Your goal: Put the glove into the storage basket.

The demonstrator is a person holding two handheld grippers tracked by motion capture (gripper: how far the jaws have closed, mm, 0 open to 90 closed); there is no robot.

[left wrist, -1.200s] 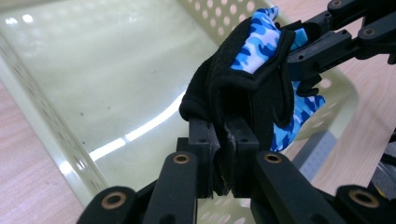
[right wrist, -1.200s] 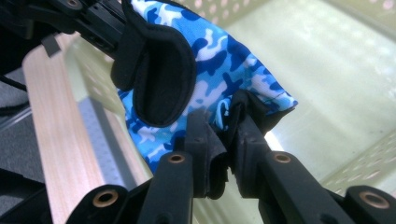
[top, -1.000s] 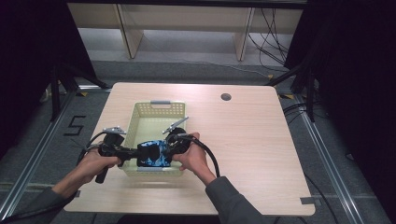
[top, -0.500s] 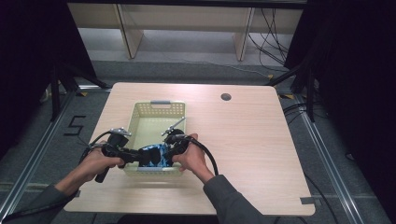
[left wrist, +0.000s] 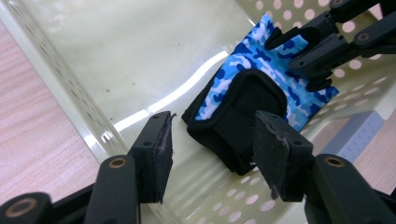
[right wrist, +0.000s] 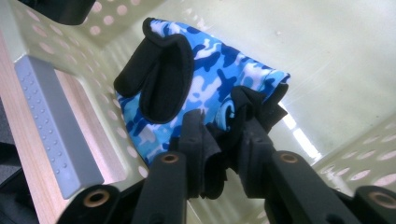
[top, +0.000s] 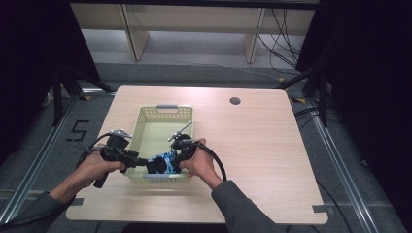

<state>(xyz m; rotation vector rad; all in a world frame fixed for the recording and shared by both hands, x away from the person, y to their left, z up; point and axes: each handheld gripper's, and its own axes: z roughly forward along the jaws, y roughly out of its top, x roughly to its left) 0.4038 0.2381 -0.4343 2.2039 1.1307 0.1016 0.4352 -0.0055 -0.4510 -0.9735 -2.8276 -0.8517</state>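
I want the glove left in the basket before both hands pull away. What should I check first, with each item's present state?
1. Glove inside the basket: ok.
2. Left gripper released: ok; its jaws have just been opening, pads apart, one close beside the black cuff.
3. Right gripper released: not ok; its jaws have eased slightly but still pinch black fabric.
4. Glove resting on the basket floor: cannot tell.
5. Basket standing on the table: ok.

glove: partly hidden by both hand-held grippers | basket: near wall hidden
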